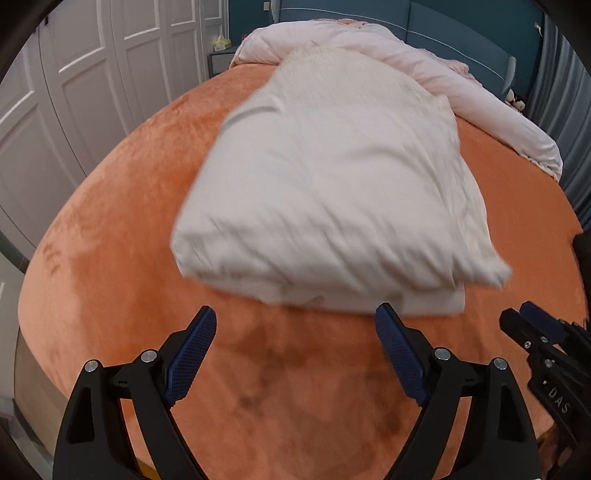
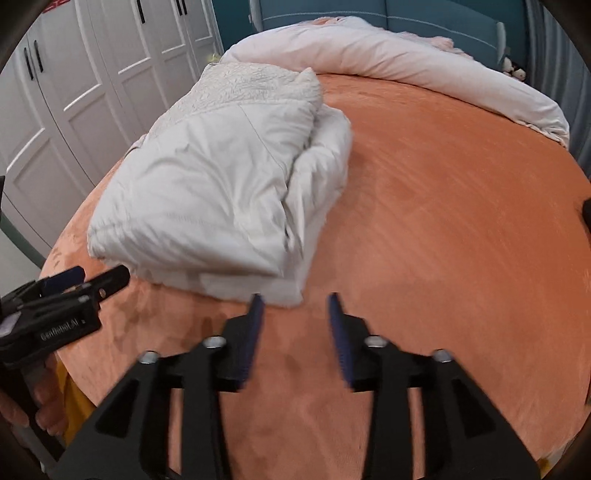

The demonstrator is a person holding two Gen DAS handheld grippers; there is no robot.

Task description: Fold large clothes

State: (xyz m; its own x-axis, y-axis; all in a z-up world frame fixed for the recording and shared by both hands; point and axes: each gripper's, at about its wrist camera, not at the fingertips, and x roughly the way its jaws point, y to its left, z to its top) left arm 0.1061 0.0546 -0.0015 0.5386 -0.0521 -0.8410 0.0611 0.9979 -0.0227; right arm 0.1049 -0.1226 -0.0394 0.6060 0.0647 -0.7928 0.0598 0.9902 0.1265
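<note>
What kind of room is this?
Most likely a bedroom: a bed with an orange cover, a pale pink duvet bunched against a teal headboard, and white wardrobe doors.

An orange bed (image 1: 129,258) fills the frame; a folded white garment (image 1: 332,192) lies at center, a pink duvet (image 1: 369,48) along the top.
</note>
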